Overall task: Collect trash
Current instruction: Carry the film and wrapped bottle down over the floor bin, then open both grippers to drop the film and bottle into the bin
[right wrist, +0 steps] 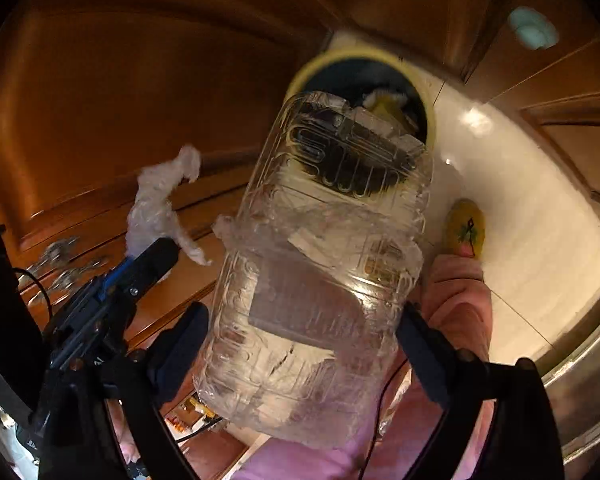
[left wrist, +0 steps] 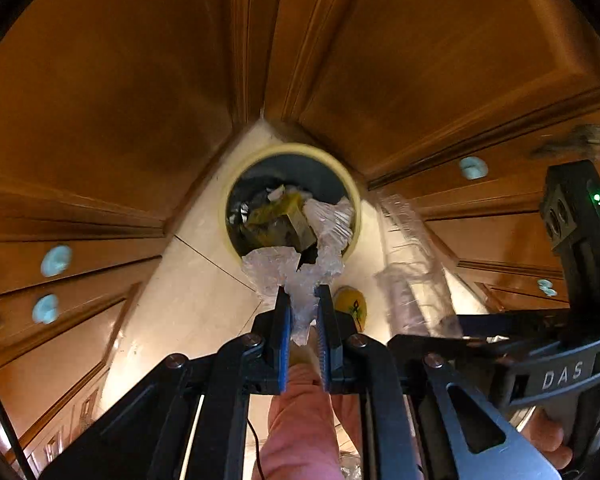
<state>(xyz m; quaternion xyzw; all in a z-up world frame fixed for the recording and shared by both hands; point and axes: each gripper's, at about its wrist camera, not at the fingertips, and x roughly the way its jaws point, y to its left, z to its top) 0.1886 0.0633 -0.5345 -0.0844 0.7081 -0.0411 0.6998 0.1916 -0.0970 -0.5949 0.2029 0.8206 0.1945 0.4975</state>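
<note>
A round bin with a yellow rim [left wrist: 292, 148] [right wrist: 340, 54] stands on the floor in a corner of wooden cabinets, part full of yellow packaging and clear plastic. My left gripper [left wrist: 304, 296] points straight down above the bin's near edge, shut on a crumpled wad of clear plastic wrap [left wrist: 284, 268] [right wrist: 156, 204]. My right gripper [right wrist: 302, 312] holds a crushed clear plastic bottle [right wrist: 320, 240] [left wrist: 412, 264] between wide-set fingers. Both sides of the bottle touch them, and it tilts toward the bin mouth. The two grippers are side by side.
Wooden cabinet doors [left wrist: 100, 92] with pale knobs [left wrist: 56, 260] close in on both sides of the pale tiled floor [left wrist: 188, 292]. A yellow slipper [left wrist: 350, 304] [right wrist: 466, 228] on a person's foot, with a pink trouser leg [left wrist: 300, 420], is beside the bin. A steel appliance front [right wrist: 580, 380] is at the right.
</note>
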